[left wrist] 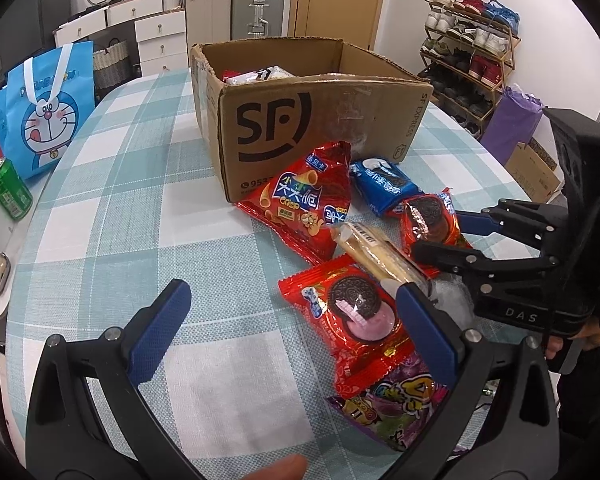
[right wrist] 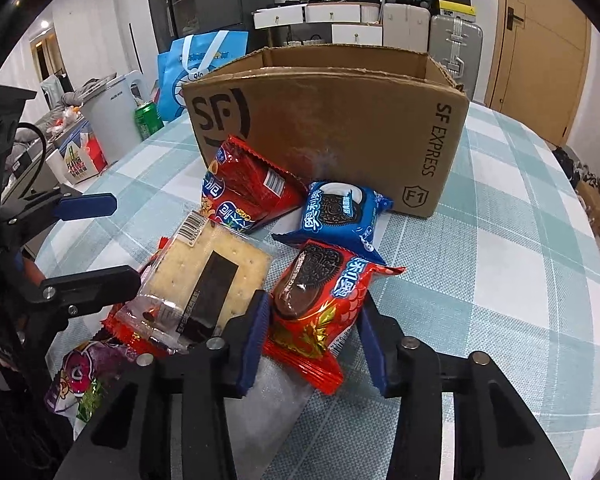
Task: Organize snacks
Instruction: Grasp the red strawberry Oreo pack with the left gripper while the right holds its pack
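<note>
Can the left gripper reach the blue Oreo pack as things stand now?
Probably not directly. The left gripper is open, but a cracker pack and red Oreo packs lie between it and the blue Oreo pack.

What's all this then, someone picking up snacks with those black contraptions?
A person holds a pair of tongs in each hand and is sorting snack packets into the cardboard box on the checked table. The right tongs are closed around a red cookie packet lying in front of the box. The left tongs stand open over another red cookie packet, holding nothing. A cracker pack, a blue cookie packet and a red crisp bag still lie on the table. A few packets are already in the box.
</note>
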### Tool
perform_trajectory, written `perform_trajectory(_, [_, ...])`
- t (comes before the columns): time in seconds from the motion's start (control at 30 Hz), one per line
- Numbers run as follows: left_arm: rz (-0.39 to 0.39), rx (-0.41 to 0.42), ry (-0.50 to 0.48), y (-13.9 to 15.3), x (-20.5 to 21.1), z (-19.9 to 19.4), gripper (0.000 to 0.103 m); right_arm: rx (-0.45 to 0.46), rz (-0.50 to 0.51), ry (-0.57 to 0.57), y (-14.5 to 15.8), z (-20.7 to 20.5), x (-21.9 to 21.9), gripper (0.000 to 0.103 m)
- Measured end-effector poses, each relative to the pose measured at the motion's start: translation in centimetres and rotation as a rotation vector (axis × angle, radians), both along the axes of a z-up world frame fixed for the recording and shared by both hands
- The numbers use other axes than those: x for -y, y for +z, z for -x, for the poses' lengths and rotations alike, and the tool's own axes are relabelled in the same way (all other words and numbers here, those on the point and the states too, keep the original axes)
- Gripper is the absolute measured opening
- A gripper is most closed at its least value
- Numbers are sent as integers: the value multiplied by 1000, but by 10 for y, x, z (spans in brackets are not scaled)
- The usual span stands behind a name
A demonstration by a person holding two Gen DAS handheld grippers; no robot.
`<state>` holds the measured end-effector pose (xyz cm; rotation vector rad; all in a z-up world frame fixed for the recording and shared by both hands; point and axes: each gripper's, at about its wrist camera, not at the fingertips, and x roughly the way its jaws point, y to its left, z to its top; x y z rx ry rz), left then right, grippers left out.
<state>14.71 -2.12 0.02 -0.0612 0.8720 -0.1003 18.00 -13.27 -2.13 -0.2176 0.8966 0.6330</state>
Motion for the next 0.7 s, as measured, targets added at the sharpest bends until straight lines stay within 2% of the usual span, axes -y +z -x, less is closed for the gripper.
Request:
perform_trajectory(0.33, [6, 0, -2, 0, 0, 0, 102, 28, -23, 20, 14, 7, 13, 37])
perform_trajectory(0.53, [70, -21, -24, -3, 5, -4, 102, 51, -65, 0, 28, 6, 31, 37])
perform_trajectory(0.7, [82, -36, -51, -6, 17, -10, 102, 57, -73, -24, 33, 4, 41, 37])
